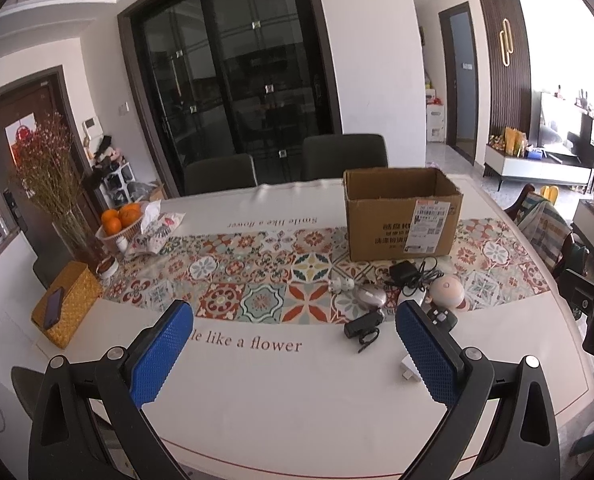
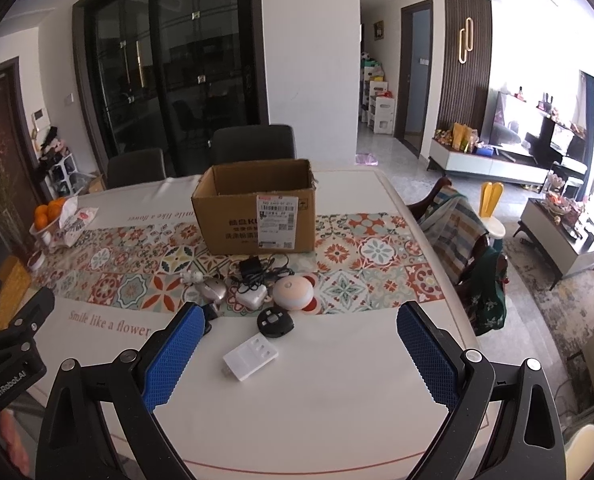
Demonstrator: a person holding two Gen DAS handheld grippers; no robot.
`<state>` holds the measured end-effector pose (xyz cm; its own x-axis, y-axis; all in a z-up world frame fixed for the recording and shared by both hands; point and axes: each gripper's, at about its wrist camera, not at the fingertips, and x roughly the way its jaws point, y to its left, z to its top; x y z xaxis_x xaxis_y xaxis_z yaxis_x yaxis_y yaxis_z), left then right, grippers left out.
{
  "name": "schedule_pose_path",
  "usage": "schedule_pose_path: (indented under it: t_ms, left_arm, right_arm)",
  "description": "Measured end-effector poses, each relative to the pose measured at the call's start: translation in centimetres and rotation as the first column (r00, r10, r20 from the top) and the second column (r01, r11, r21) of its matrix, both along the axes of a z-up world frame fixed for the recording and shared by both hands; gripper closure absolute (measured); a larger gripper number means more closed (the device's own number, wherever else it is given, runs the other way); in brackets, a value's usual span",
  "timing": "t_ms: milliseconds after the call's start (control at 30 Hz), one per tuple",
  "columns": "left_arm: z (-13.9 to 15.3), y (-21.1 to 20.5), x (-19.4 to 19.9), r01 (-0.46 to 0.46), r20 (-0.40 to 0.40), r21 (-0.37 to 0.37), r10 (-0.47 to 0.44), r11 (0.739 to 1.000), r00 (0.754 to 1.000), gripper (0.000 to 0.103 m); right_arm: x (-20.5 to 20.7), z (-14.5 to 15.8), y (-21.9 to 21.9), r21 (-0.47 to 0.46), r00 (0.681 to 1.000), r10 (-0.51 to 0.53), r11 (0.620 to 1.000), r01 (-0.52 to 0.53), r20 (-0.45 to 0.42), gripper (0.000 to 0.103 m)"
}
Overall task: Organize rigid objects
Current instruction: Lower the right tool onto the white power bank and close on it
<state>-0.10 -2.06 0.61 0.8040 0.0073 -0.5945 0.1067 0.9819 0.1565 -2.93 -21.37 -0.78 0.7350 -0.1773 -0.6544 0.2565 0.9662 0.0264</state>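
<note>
While both claws hover: left gripper (image 1: 295, 338) and right gripper (image 2: 301, 340) spread wide, empty.
Table (image 2: 337, 420): patterned runner mid-width, bare white near edge.
Cardboard box (image 2: 257, 216): open, toward far edge.
Gadgets: white adapter (image 2: 251, 357), round black remote (image 2: 275, 322), pink dome (image 2: 293, 293), clustered before box.

Both wrist views above table (image 1: 257, 400), facing shared box (image 2: 257, 208)

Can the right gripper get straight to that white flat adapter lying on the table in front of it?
Probably yes. The right gripper is open and empty, and the white adapter lies alone on bare tablecloth between and just ahead of its blue fingers. The round black device sits beyond it, apart.
</note>
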Motion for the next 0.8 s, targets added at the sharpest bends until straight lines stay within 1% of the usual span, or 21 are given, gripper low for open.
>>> schedule_pose_path:
  t_ms: [133,167,233,333,367,467,533,567,633,700,800]
  left_arm:
    - [-2.0,-0.5,0.5,-0.023,-0.075,0.003,0.023,1.000,0.997,0.000]
    - [-2.5,-0.6,0.6,-0.027,-0.096,0.002,0.027,1.000,0.995,0.000]
    - [-3.8,-0.8,1.1,-0.045,-0.148,0.010,0.046,0.999,0.988,0.000]
    - [-5.8,-1.0,1.3,-0.078,-0.210,0.014,0.080,0.997,0.974,0.000]
    - [-6.4,-0.9,1.4,-0.093,-0.227,0.016,0.094,0.996,0.969,0.000]
    - [-8.3,-0.8,1.5,-0.132,-0.263,0.030,0.135,0.991,0.955,0.000]
    - [-9.3,-0.6,1.7,-0.144,-0.292,0.041,0.150,0.989,0.945,0.000]
    - [-9.9,-0.5,2.1,-0.148,-0.314,0.046,0.155,0.988,0.937,0.000]
    - [-10.8,-0.3,2.6,-0.155,-0.335,0.051,0.163,0.987,0.928,0.000]
    - [-11.3,-0.3,3.4,-0.149,-0.352,0.057,0.160,0.987,0.922,0.000]
    - [-12.7,-0.1,4.9,-0.123,-0.379,0.069,0.140,0.990,0.915,0.000]
  right_arm:
    - [1.0,-1.3,-0.3,0.020,0.998,0.041,0.999,-0.041,-0.046,0.006]
    - [1.6,-2.1,-0.4,0.036,0.995,0.062,0.998,-0.059,-0.075,0.006]
    - [2.3,-3.2,-0.6,0.058,0.990,0.092,0.995,-0.086,-0.108,0.006]
    - [3.8,-5.6,-0.7,0.096,0.972,0.152,0.986,-0.136,-0.180,0.006]
    - [4.4,-6.6,-0.7,0.110,0.962,0.175,0.982,-0.155,-0.210,0.006]
    - [5.6,-8.6,-0.5,0.146,0.937,0.234,0.968,-0.202,-0.258,0.006]
    - [6.8,-10.2,-0.2,0.177,0.910,0.283,0.955,-0.238,-0.301,0.006]
    - [7.2,-10.6,-0.1,0.184,0.900,0.294,0.952,-0.245,-0.322,0.006]
    - [8.4,-11.8,0.5,0.201,0.873,0.325,0.942,-0.268,-0.362,0.006]
    - [9.6,-13.1,1.1,0.197,0.848,0.338,0.940,-0.280,-0.407,0.006]
    - [11.2,-14.8,1.9,0.200,0.823,0.344,0.938,-0.282,-0.452,0.006]
